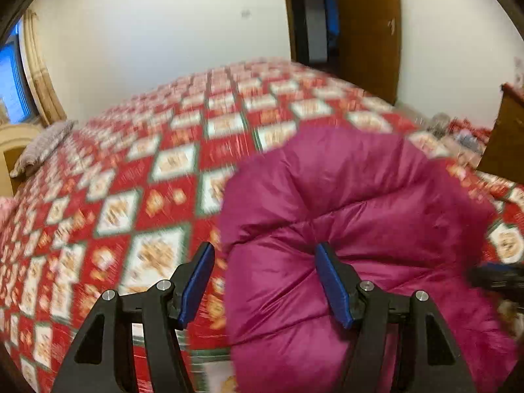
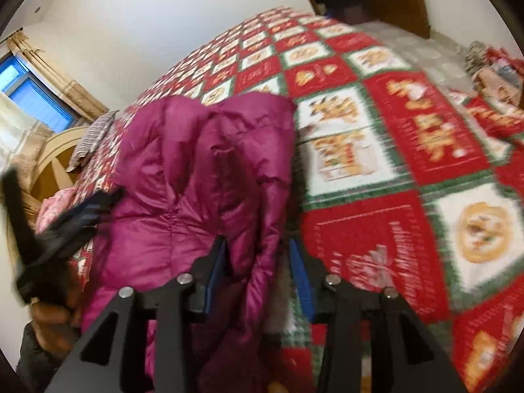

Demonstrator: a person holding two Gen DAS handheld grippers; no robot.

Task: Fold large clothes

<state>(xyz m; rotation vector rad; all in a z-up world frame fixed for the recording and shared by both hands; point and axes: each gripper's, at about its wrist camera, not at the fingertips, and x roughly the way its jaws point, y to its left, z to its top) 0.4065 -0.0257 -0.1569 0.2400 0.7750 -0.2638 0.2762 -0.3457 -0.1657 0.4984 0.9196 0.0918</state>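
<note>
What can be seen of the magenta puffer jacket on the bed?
The magenta puffer jacket is shiny, quilted and padded, bunched into a rounded heap rather than spread flat. It lies on the red, white and green patterned bedspread. A fold of it sits between the open pads of the right hand-held gripper; the left hand-held gripper stands open over its edge.

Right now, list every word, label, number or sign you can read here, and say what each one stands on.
None can be read for certain.
Bedspread: gold characters and fine script on the red squares, too blurred to read.
Door: a red ornament near the top, blurred; whether it bears writing cannot be told.
Jacket: no label or brand shows.
Grippers, left and right: no markings show.
</note>
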